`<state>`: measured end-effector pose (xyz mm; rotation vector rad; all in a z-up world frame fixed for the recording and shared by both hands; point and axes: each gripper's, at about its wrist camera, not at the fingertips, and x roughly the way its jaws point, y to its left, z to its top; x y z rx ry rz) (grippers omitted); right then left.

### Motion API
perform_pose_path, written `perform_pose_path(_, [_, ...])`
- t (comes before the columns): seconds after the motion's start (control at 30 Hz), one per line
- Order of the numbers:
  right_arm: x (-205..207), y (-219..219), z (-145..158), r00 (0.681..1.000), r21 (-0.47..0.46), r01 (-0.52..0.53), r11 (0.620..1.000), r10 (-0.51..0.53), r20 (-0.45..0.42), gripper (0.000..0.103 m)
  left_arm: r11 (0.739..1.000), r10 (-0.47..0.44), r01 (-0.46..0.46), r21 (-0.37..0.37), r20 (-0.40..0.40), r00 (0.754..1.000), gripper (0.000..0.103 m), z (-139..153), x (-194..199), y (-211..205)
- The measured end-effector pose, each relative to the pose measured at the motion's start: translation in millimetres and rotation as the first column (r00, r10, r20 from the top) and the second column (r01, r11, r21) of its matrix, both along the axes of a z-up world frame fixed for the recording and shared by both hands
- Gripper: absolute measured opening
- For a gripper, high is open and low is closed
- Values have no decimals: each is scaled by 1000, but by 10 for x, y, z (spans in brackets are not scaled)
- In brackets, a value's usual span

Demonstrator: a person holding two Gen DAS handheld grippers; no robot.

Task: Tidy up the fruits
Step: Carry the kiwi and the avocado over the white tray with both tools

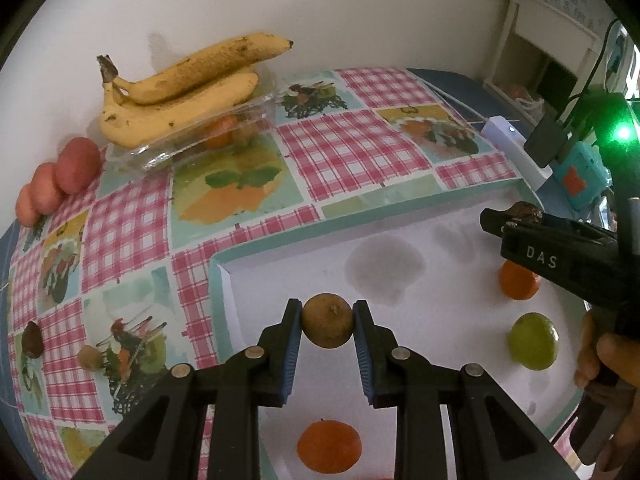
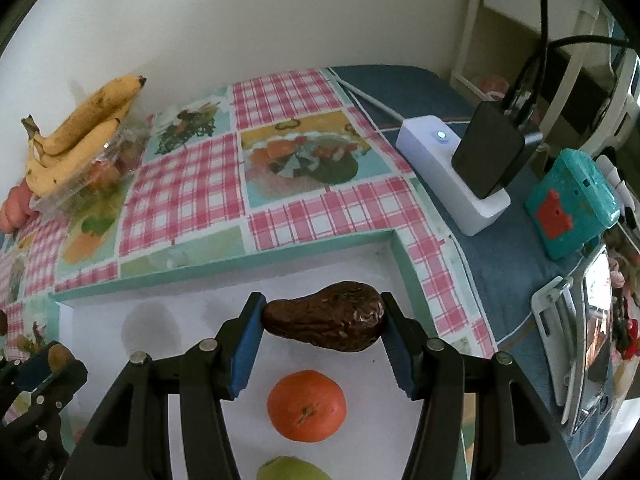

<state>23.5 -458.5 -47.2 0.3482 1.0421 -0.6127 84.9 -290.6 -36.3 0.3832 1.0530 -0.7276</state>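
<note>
My left gripper (image 1: 327, 322) is shut on a small round brown fruit (image 1: 327, 321), held above the white tray (image 1: 256, 280). My right gripper (image 2: 324, 326) is shut on a dark brown wrinkled avocado (image 2: 326, 322), also over the tray (image 2: 100, 304); it shows at the right in the left wrist view (image 1: 516, 216). In the tray lie an orange (image 1: 329, 446), a second orange (image 1: 518, 282) and a green fruit (image 1: 534, 341). The right wrist view shows one orange (image 2: 306, 405) and the green fruit (image 2: 290, 469) under the avocado. The left gripper (image 2: 56, 358) appears at the lower left there.
Bananas (image 1: 180, 88) rest on a clear plastic box (image 1: 208, 136) by the wall, with pink-red fruits (image 1: 60, 180) beside it. A dark fruit (image 1: 32, 340) and a small brown one (image 1: 91, 357) lie on the checked cloth. A white power strip (image 2: 452, 176) and a teal box (image 2: 572, 204) stand right.
</note>
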Motion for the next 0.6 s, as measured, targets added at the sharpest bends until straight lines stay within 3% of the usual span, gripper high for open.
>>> perform_pose_path(0.6, [17,-16,-118,1000,8,2,1000,-2,-28,58,999,14,-13,41,-35,999,27,-223,92,-4])
